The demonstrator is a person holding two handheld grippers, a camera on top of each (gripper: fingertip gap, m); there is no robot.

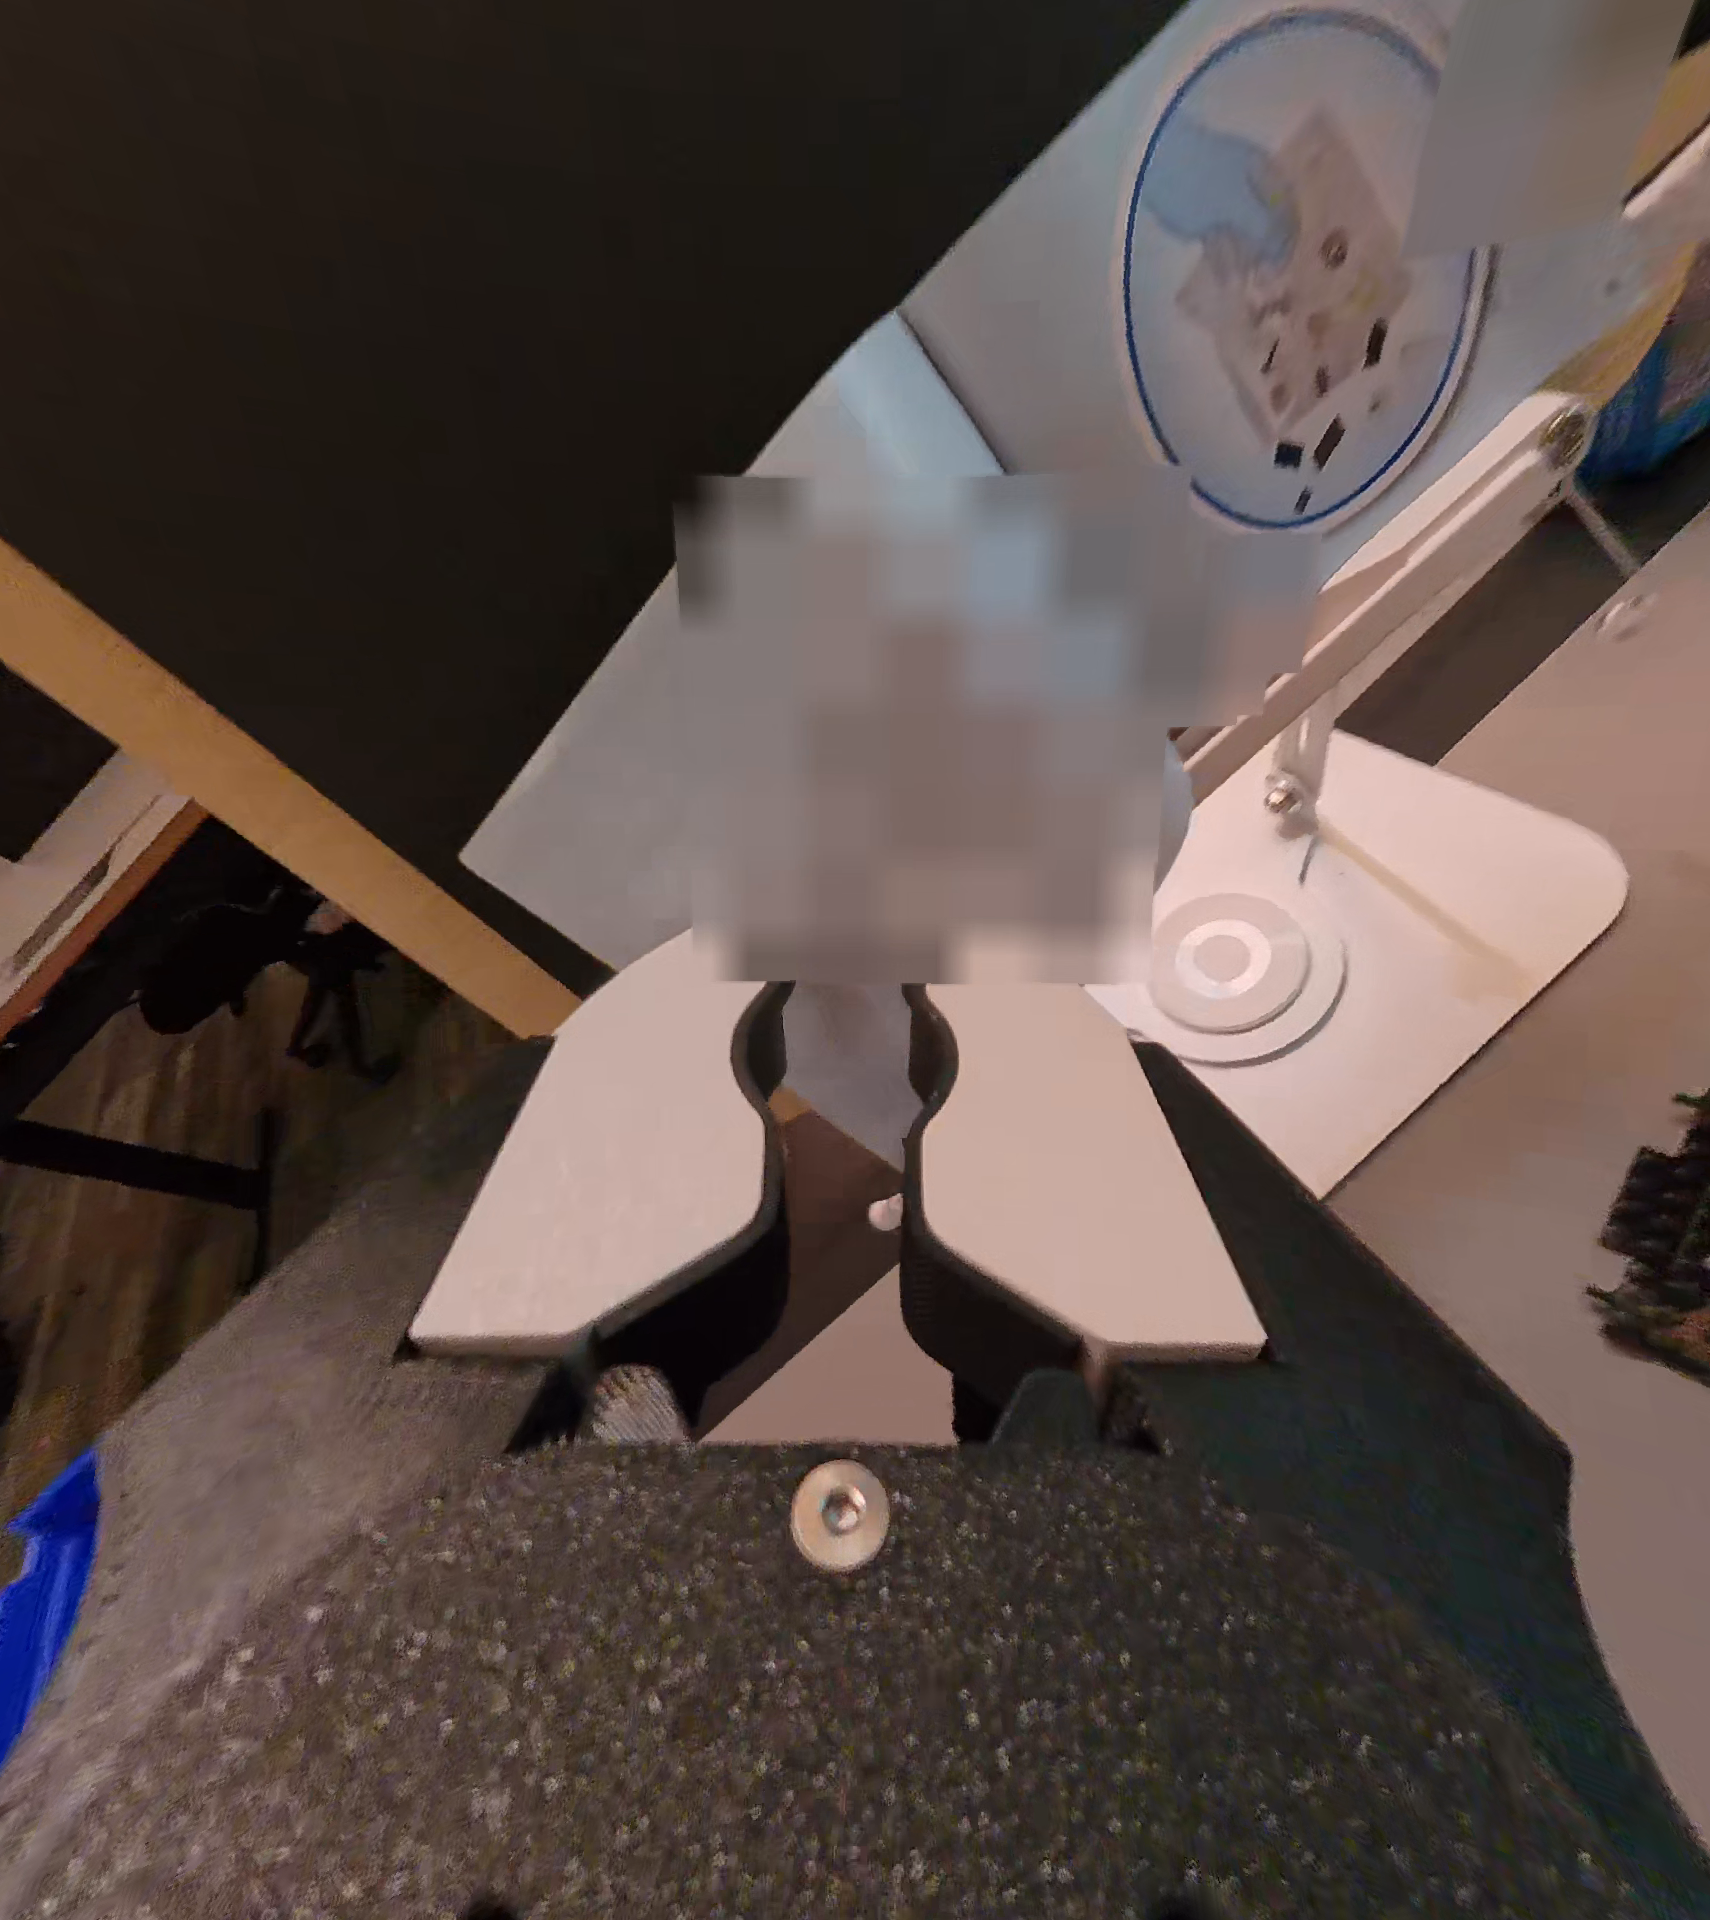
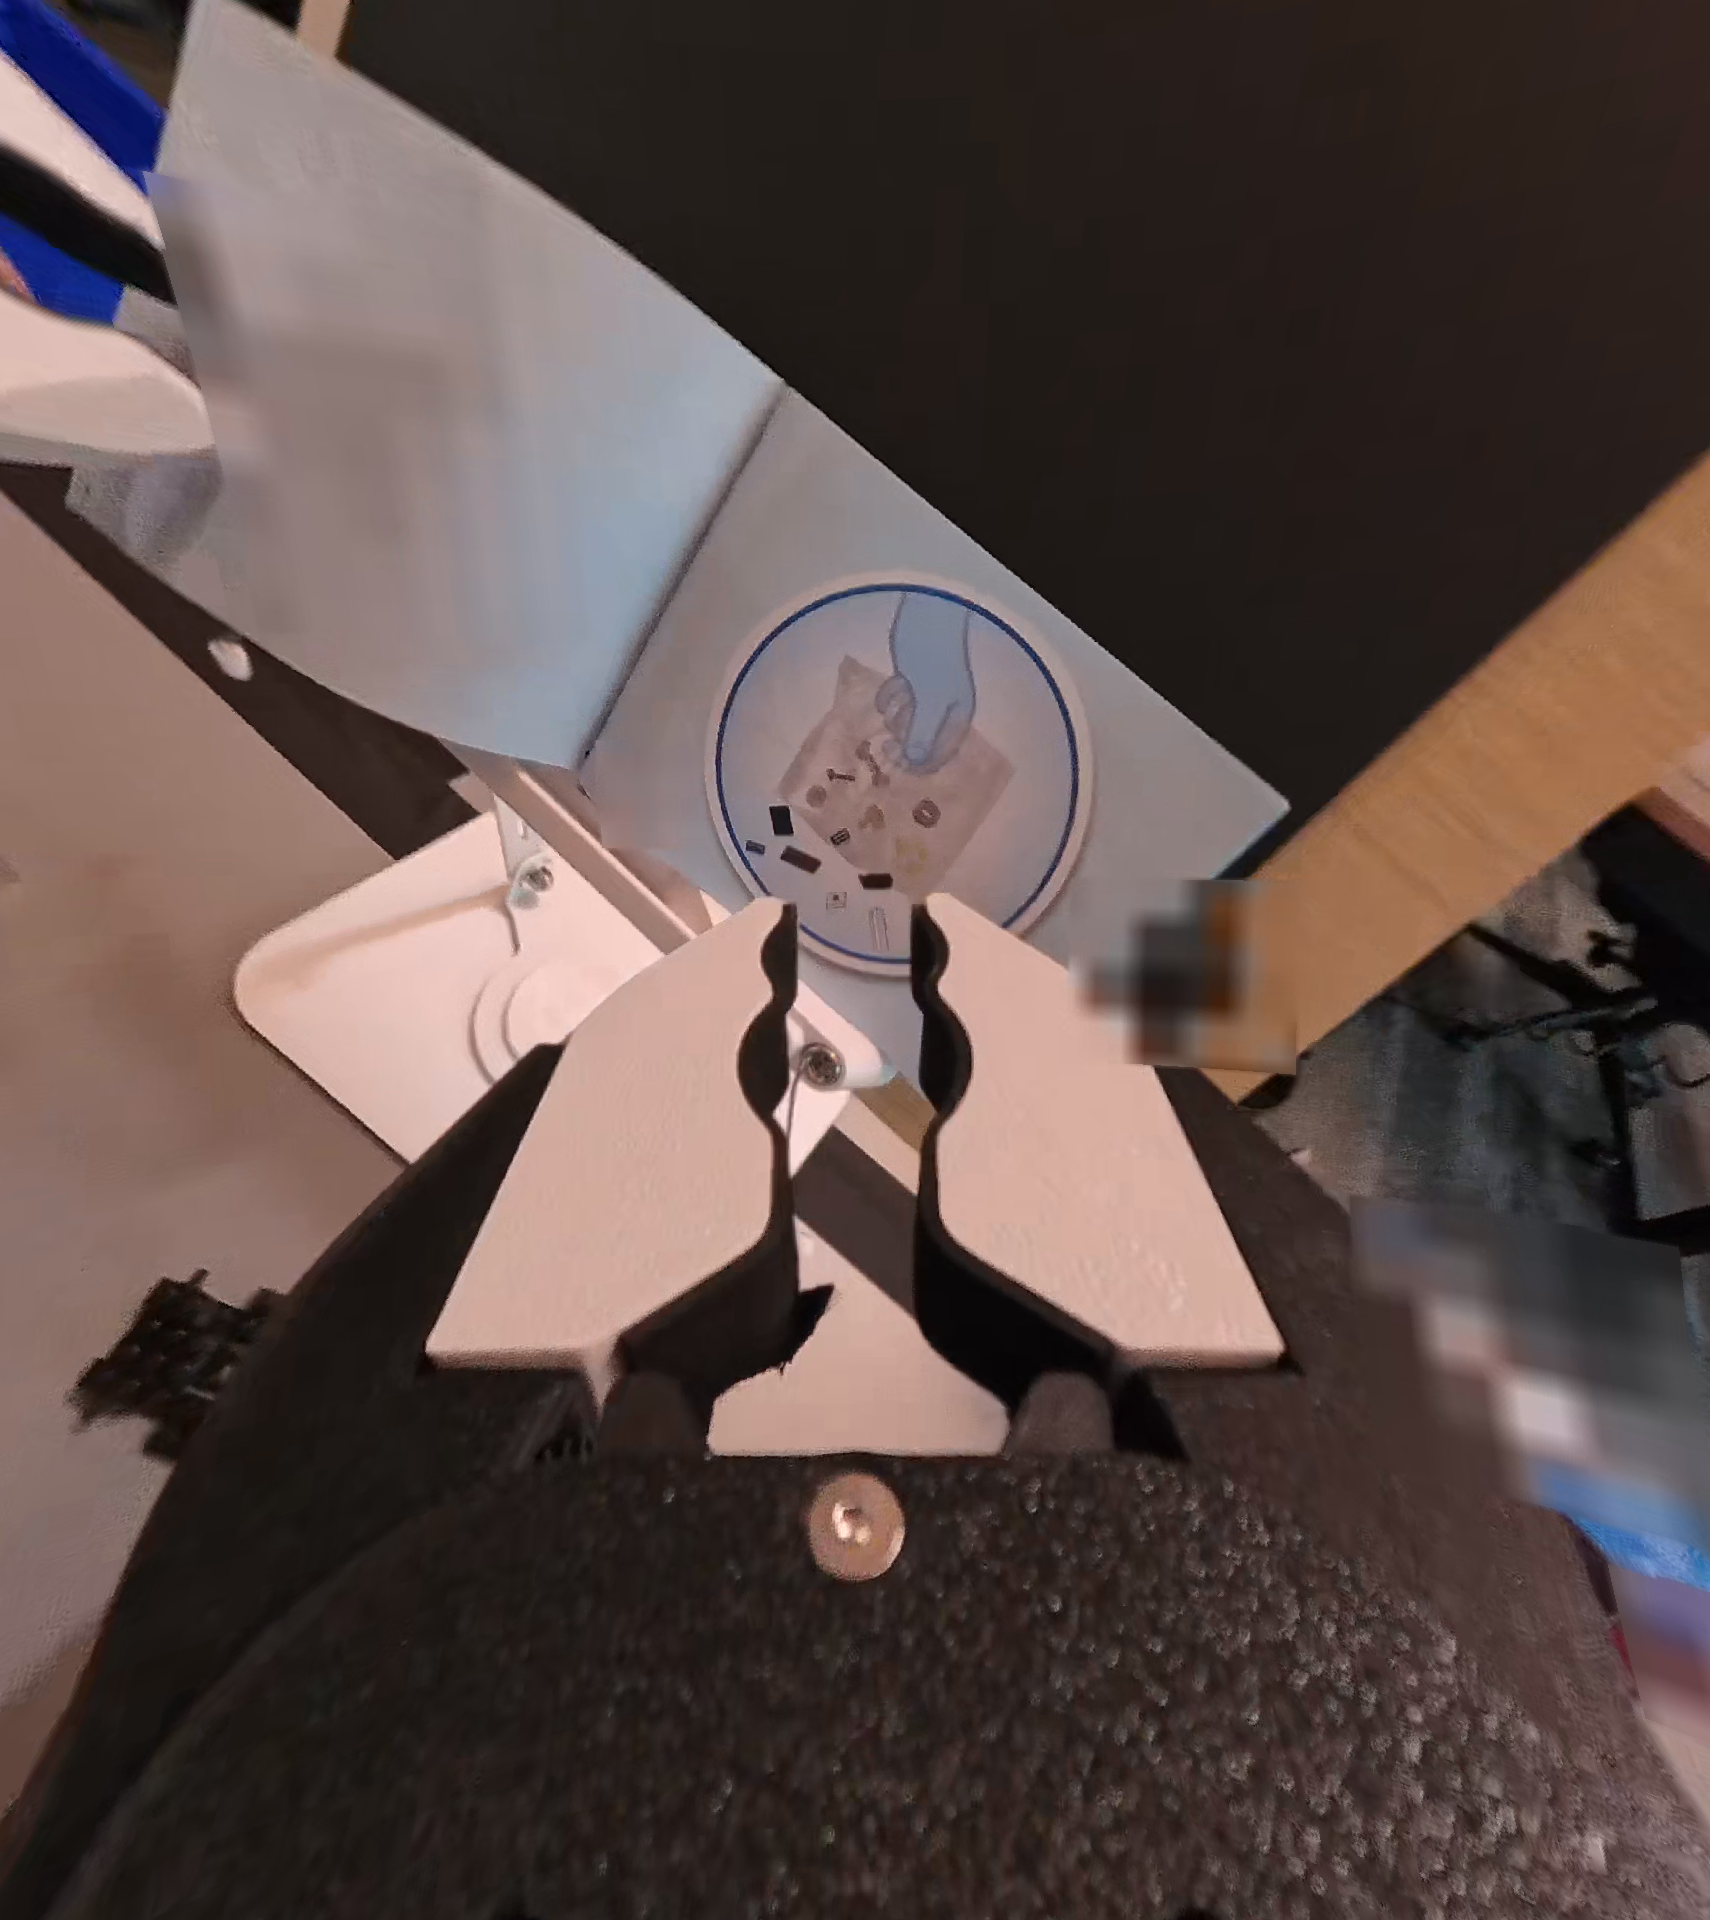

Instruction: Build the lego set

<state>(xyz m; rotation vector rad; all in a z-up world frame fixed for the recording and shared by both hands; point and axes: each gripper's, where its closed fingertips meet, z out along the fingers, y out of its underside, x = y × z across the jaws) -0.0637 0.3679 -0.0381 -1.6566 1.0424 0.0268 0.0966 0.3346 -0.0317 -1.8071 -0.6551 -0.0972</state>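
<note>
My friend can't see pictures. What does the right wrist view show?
An open, empty claw points at an instruction booklet propped on a white stand. A dark lego piece lies on the table to the left.

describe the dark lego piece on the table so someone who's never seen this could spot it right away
Start at the white stand that props up the open instruction booklet on the tan table. Near the stand's base lies the black lego assembly, flat on the tabletop. It is the only dark, studded object there, with a pale strip on top.
</note>
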